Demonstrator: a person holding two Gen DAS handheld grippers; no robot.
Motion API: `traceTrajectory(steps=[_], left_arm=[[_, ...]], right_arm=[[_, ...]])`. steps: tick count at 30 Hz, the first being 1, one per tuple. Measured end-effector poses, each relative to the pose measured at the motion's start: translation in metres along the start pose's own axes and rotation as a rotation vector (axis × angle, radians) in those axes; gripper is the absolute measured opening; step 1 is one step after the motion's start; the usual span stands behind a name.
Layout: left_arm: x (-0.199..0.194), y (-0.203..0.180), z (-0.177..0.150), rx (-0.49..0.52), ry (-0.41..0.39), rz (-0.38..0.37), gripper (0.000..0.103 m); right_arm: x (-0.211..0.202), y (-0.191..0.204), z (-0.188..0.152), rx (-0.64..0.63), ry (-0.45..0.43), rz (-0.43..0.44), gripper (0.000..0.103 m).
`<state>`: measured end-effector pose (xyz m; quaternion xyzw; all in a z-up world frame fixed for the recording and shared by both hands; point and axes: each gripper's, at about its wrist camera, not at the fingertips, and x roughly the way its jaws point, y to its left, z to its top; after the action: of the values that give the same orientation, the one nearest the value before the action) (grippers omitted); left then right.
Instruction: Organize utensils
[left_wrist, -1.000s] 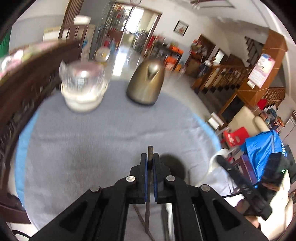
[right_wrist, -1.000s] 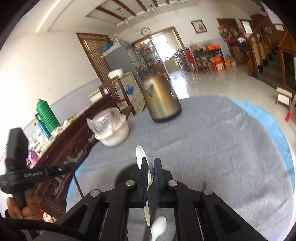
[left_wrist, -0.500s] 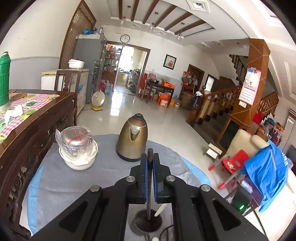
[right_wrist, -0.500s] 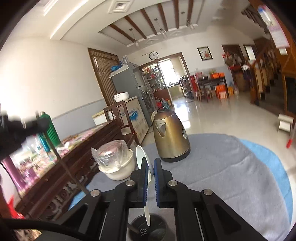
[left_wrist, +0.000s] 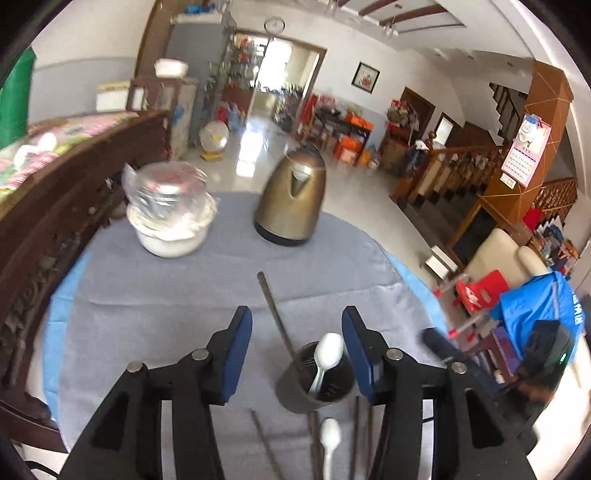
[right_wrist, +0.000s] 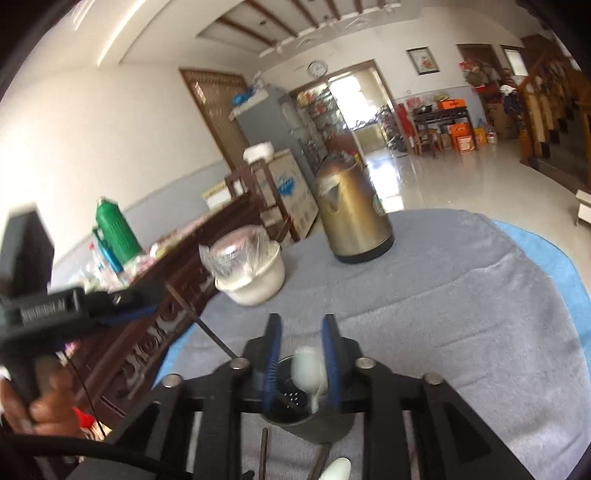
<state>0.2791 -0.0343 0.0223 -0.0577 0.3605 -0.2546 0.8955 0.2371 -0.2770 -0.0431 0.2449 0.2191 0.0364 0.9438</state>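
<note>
Your left gripper (left_wrist: 295, 350) has just been opening and grips nothing: the dark chopstick (left_wrist: 275, 317) leans free in the metal holder (left_wrist: 314, 387). Your right gripper (right_wrist: 301, 354), also just opening, has released the white spoon (right_wrist: 308, 369) into it. Lift both straight up, clear of the handles, before fetching the loose spoon (left_wrist: 330, 439).

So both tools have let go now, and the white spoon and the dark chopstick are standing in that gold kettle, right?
Not the kettle. In the left wrist view the white spoon and the dark chopstick stand in the small dark metal cup in front of the kettle, which stands apart at the far edge of the table. The rest holds: both grippers' jaws have just been opening and grip nothing.
</note>
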Motion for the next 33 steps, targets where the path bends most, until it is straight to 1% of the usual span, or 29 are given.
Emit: traceTrajectory(steps=[3,5,8,9,13,15,17,20,23,30,33], left_arm=[[-0.009,0.009,-0.022,0.014,0.000,0.030,0.052],[-0.008,0.014,-0.033,0.010,0.020,0.047,0.052],[0.002,0.025,-0.060,-0.009,0.081,0.069,0.052],[0.008,0.029,-0.072,-0.023,0.115,0.078,0.052],[0.026,0.044,-0.104,-0.081,0.209,0.093,0.052],[0.032,0.051,-0.120,-0.106,0.246,0.098,0.052],[0.036,0.054,-0.129,-0.122,0.269,0.103,0.052],[0.042,0.061,-0.136,-0.144,0.300,0.104,0.052],[0.047,0.066,-0.135,-0.168,0.316,0.096,0.052],[0.052,0.073,-0.137,-0.184,0.341,0.110,0.052],[0.057,0.073,-0.140,-0.184,0.352,0.110,0.052]], right_arm=[[-0.019,-0.017,-0.006,0.027,-0.024,-0.049,0.030],[-0.024,-0.028,-0.014,0.029,-0.004,-0.079,0.030],[-0.024,-0.045,-0.035,0.045,0.054,-0.110,0.030],[-0.023,-0.050,-0.041,0.053,0.077,-0.116,0.030],[-0.012,-0.067,-0.067,0.086,0.170,-0.145,0.029],[-0.007,-0.076,-0.078,0.109,0.205,-0.151,0.029],[0.001,-0.082,-0.087,0.138,0.243,-0.165,0.029],[0.012,-0.090,-0.095,0.178,0.286,-0.182,0.028],[0.020,-0.094,-0.097,0.198,0.306,-0.200,0.027],[0.028,-0.099,-0.102,0.224,0.321,-0.222,0.027],[0.030,-0.103,-0.105,0.242,0.325,-0.216,0.027]])
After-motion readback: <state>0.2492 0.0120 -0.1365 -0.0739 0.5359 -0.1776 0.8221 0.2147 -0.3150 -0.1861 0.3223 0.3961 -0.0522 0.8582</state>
